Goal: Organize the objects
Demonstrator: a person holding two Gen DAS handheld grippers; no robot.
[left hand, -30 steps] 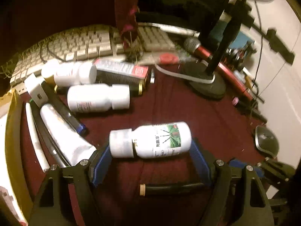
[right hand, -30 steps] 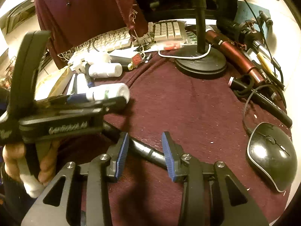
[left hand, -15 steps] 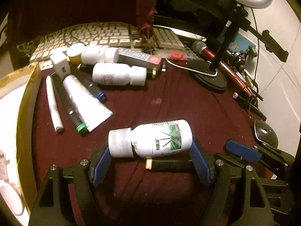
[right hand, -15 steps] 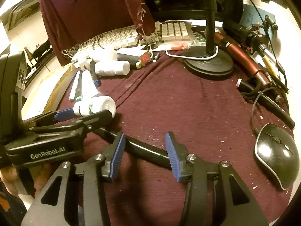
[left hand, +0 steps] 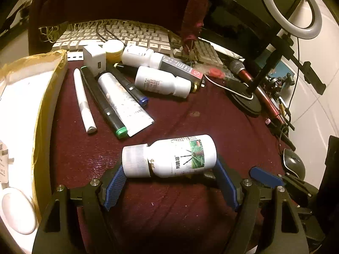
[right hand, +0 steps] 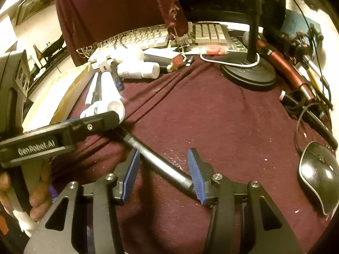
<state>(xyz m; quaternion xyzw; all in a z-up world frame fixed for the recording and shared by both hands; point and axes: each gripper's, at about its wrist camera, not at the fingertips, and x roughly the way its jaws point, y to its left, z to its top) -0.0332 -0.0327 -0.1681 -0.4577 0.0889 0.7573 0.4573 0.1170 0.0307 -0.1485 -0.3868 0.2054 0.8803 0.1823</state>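
The left gripper [left hand: 169, 182] holds a white bottle [left hand: 171, 156] lengthwise between its wide-set jaws, cap against 1 blue pad and base against the other, above the maroon-covered surface [left hand: 190, 110]. The right gripper [right hand: 164, 173] has its jaws partly apart around a dark pen [right hand: 156, 158] lying slantwise on the cloth; the pen's end touches the right pad, the left pad stands clear. 2 more white bottles [left hand: 162, 81], pens and a tube [left hand: 125, 101] lie grouped near the keyboard [left hand: 127, 33].
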